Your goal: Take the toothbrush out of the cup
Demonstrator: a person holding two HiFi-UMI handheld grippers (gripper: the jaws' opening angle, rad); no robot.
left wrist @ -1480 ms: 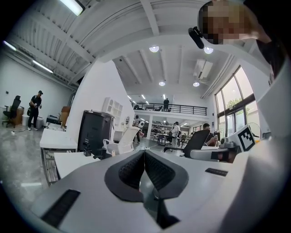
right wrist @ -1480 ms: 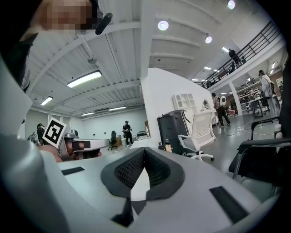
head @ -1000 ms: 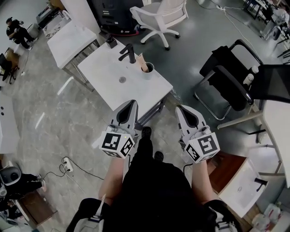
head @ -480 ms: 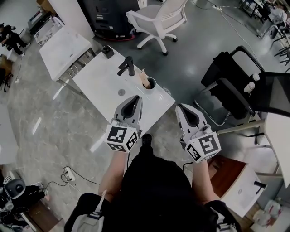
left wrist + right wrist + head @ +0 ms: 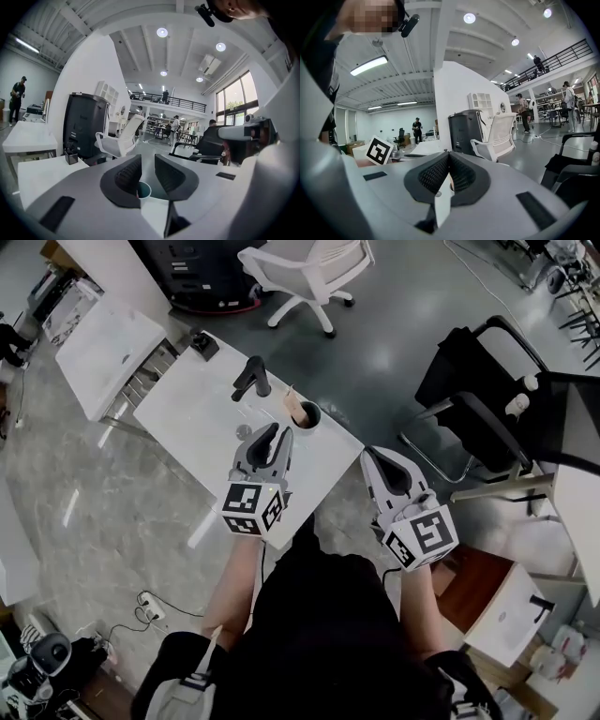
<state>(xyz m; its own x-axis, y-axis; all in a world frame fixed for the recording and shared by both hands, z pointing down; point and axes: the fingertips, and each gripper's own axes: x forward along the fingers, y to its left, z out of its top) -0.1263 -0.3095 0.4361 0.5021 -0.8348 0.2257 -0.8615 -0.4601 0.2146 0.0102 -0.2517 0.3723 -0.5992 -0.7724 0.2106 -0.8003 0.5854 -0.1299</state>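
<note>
Cup [image 5: 306, 414] stood on the table [image 5: 187, 399] just ahead of the left gripper [image 5: 272, 435] and slightly to its right. The toothbrush [image 5: 292, 400] was in the cup, handle leaning up and leftward in the head view. Left gripper's jaws were opening, nothing between the pads, cup framed in the gap. Right gripper [image 5: 386, 465] was closed and empty by the table's corner, farther off.

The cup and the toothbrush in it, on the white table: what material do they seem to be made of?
Cup: probably plastic or glazed ceramic. It has a smooth pale rim and a teal inside, and the look does not settle which.
Toothbrush: the handle is a matt tan, which suggests wood or bamboo, but it is too small to be sure.
</note>
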